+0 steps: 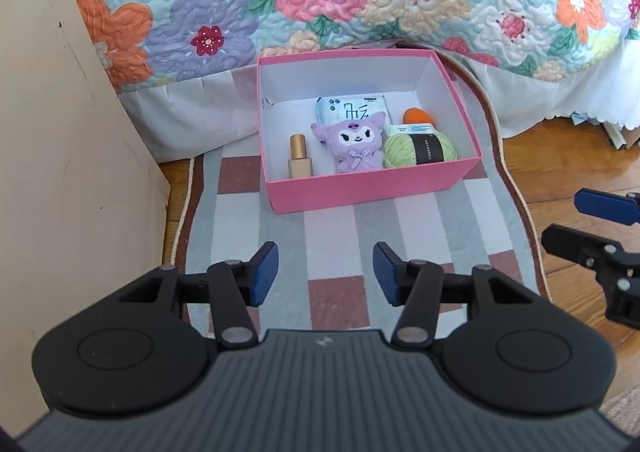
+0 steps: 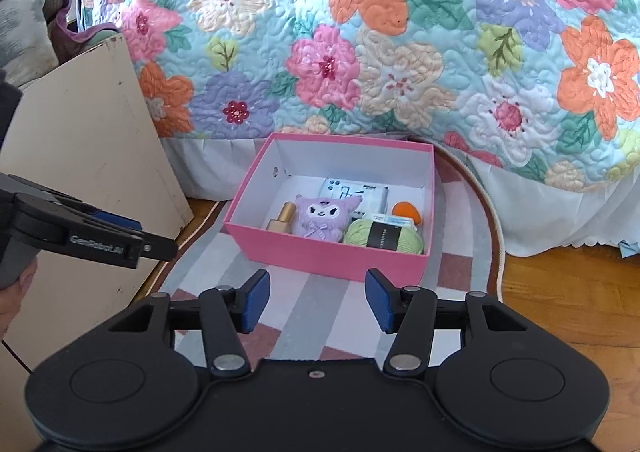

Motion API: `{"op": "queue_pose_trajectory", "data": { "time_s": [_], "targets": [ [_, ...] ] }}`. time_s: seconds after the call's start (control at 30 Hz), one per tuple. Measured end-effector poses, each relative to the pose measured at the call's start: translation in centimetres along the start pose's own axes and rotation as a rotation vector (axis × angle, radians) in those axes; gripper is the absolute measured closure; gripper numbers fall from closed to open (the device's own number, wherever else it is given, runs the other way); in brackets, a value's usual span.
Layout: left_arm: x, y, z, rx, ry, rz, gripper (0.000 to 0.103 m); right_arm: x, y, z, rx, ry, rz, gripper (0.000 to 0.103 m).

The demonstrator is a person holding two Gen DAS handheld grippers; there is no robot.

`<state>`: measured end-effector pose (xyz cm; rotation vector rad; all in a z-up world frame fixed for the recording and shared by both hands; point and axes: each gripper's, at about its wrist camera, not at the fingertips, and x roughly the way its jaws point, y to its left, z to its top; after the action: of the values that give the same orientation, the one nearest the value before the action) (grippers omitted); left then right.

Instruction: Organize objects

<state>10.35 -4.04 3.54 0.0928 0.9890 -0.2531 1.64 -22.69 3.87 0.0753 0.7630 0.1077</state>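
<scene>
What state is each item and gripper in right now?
pink box: lid off, on the rug
gold-capped bottle: in box, capped
purple plush: in box, face up
green yarn ball: in box, banded
tissue pack: in box, flat
left gripper: open, empty
right gripper: open, empty

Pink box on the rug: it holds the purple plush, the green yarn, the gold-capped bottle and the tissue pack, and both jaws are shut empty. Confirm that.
Not quite. The pink box does hold the purple plush, green yarn, gold-capped bottle and tissue pack, but both wrist views show the left gripper and right gripper with jaws open, empty.
</scene>
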Motion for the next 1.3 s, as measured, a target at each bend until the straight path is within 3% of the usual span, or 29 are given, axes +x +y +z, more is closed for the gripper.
{"op": "queue_pose_trajectory", "data": {
  "time_s": [0.6, 0.7, 0.83, 1.13, 1.3],
  "targets": [
    [0.2, 0.4, -1.0, -0.054, 0.008, -0.009, 0.044, 0.2, 0.3, -0.5, 0.027, 0.012, -0.058, 0.029],
    [0.3, 0.4, -1.1, -0.056, 0.008, 0.010, 0.040, 0.2, 0.4, -0.7, 0.030, 0.015, -0.077, 0.024],
    [0.3, 0.6, -1.2, -0.072, 0.010, 0.022, 0.030, 0.5, 0.6, -0.7, 0.037, 0.028, -0.108, 0.009],
    [0.0, 0.5, -1.3, -0.071, -0.001, 0.023, 0.006, 1.0, 0.6, -0.8, 0.068, 0.065, -0.158, 0.008],
    [-0.1, 0.5, -1.3, -0.077, 0.013, 0.040, 0.005, 1.0, 0.5, -0.8, 0.081, 0.072, -0.167, 0.008]
  ]
}}
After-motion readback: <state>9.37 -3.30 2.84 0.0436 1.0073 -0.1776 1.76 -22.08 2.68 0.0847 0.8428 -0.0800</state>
